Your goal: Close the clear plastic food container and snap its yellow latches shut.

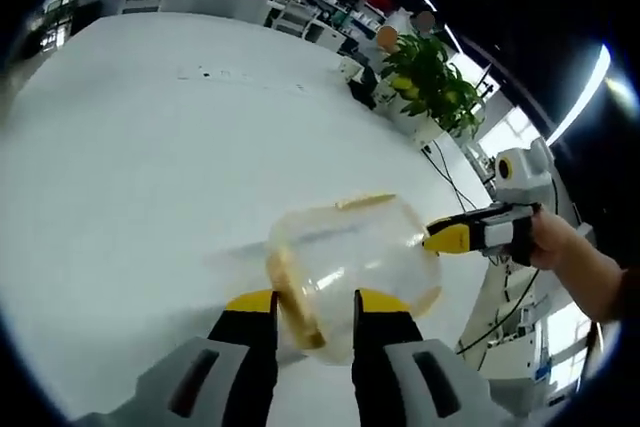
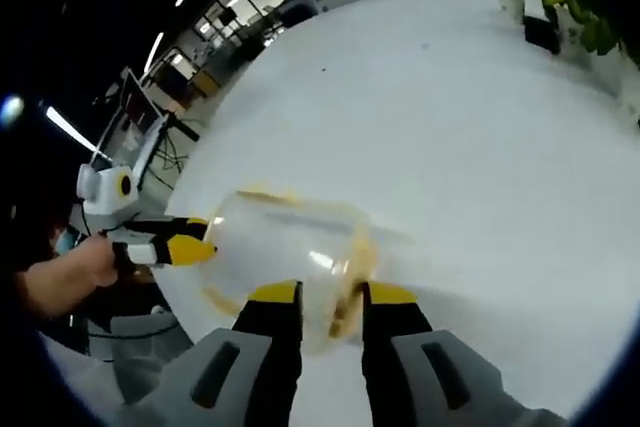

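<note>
Left hand-held gripper (image 1: 313,309) has its two black, yellow-tipped jaws standing on either side of the near end of the clear plastic food container (image 1: 350,267), and a yellow latch (image 1: 295,302) lies between them; whether the jaws press on it or merely straddle it I cannot tell. In the right gripper view, the right hand-held gripper (image 2: 331,299) flanks the opposite end of the container in the same way, with the yellowish rim (image 2: 355,272) between its tips, and its grip is likewise unclear.

The container sits on the white worktop (image 1: 130,177), close to the worktop's edge on the side where cables hang down, well away from the plant (image 1: 435,77) at the far corner.

Judging by its thin, see-through walls, it is light and a little flexible, smooth enough to skid across the bare worktop when pushed from one side only. The stiffer rim and latches look like the best places to take hold, with one side steadied while the other is pressed.

Both hand-held grippers come in low and nearly level from opposite ends, each held by a hand (image 1: 560,242) at the back.
</note>
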